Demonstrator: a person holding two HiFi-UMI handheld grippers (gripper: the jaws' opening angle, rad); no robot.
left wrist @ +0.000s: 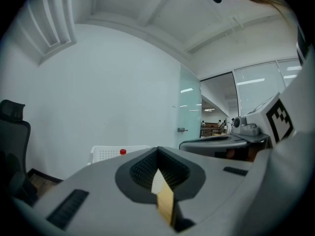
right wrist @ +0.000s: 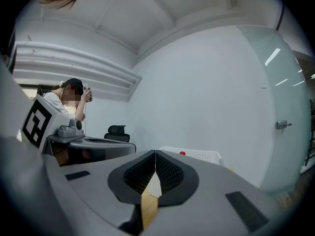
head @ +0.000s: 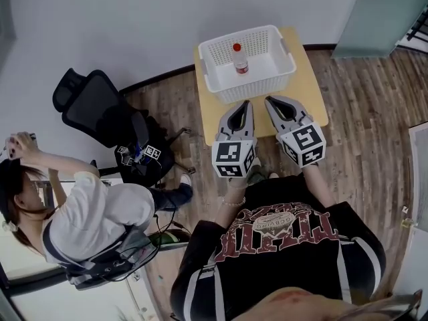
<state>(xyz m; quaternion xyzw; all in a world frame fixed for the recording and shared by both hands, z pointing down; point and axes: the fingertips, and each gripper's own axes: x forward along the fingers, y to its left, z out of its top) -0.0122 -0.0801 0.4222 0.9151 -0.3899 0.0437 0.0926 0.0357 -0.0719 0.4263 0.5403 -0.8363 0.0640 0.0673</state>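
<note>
Both grippers hover side by side over the near edge of a small wooden table (head: 314,85). My left gripper (head: 245,105) is shut, its jaws pressed together with nothing between them, as the left gripper view (left wrist: 158,154) shows. My right gripper (head: 270,101) is shut and empty too, with its jaws meeting in the right gripper view (right wrist: 155,156). Just beyond them stands a white plastic basket (head: 270,73) with a small red-capped bottle (head: 239,58) upright inside. The basket (left wrist: 106,154) and its red cap (left wrist: 122,152) peek over the left jaws; the basket (right wrist: 202,156) also shows past the right ones.
A black office chair (head: 100,109) stands left of the table on the wood floor. A seated person in a white shirt (head: 87,212) is at the lower left. A glass door (head: 381,15) is at the upper right, and a white wall runs behind the table.
</note>
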